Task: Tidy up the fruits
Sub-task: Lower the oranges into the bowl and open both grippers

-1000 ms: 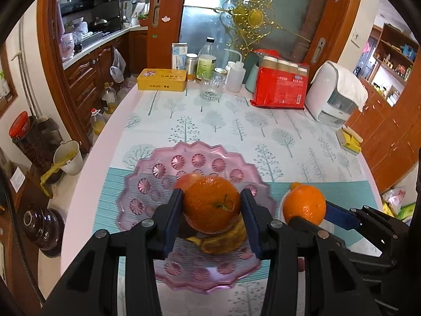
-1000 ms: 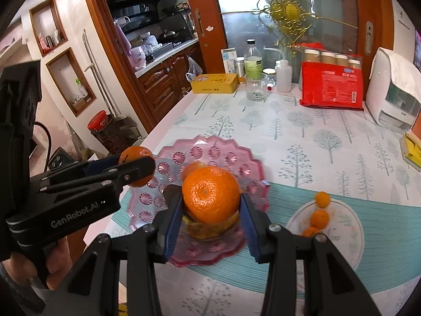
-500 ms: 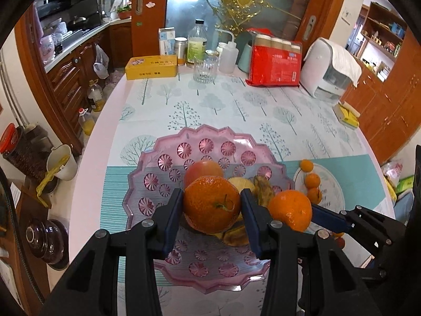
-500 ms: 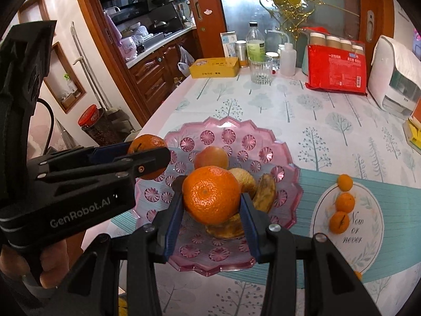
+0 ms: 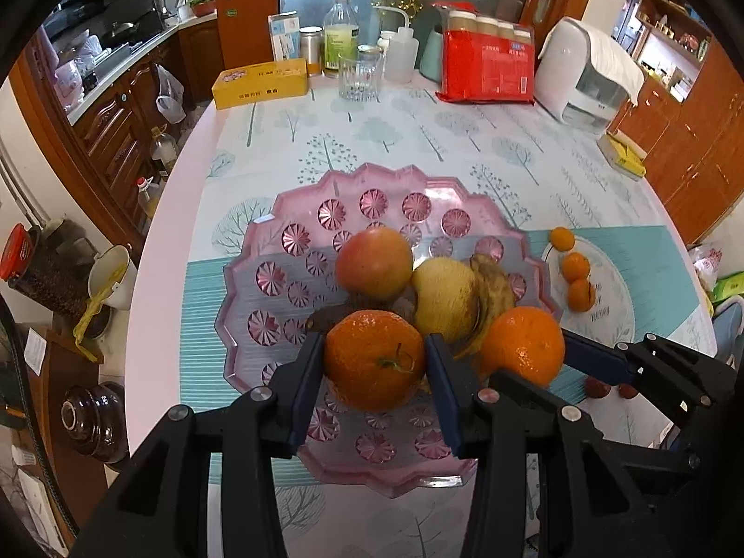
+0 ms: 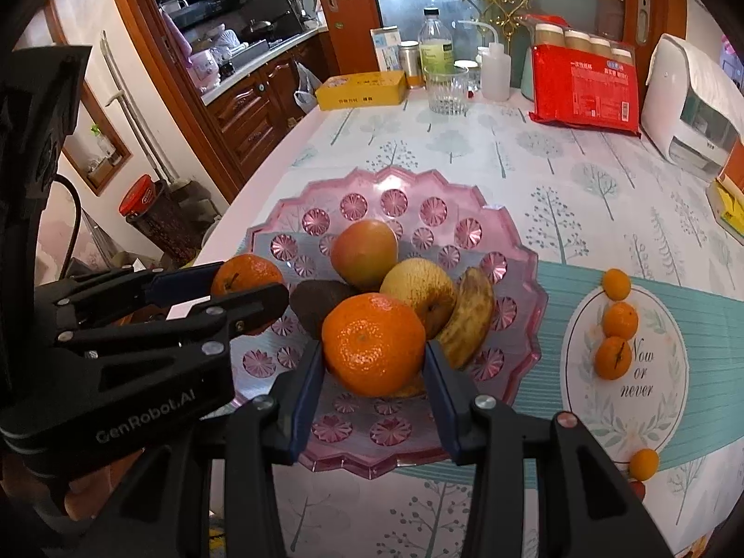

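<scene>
Fruits are split between the two grippers, a plate and the tablecloth. Nearest, the left gripper [image 5: 374,388] is clamped on a round orange mandarin with a green stem stub [image 5: 374,359], its blue pads pressed to both sides, above the near left part of a pink scalloped glass plate [image 5: 260,274]. Just to its right, the right gripper [image 6: 374,383] is clamped the same way on a second round orange mandarin [image 6: 373,343], above the near middle of the same plate.

On the plate, beyond the held mandarins, lie a dark brown rounded fruit [image 6: 316,302], a yellow pear with brown blemishes [image 6: 421,286], a brown-spotted overripe banana [image 6: 472,314] touching the pear's right side, and farther back a red-and-yellow apple [image 6: 365,253] touching the pear.

Right of the plate, on a white round print on the teal band of a tree-patterned tablecloth [image 6: 534,162], three small orange kumquats [image 6: 617,321] sit in a near-to-far row; a fourth [image 6: 644,464] lies nearer, by the print's lower edge.

At the far edge stand a yellow rectangular box [image 6: 360,89], a clear drinking glass [image 6: 447,89], a clear plastic bottle [image 6: 435,49], a red packet of cups [image 6: 583,88] and a white appliance [image 6: 693,104].
</scene>
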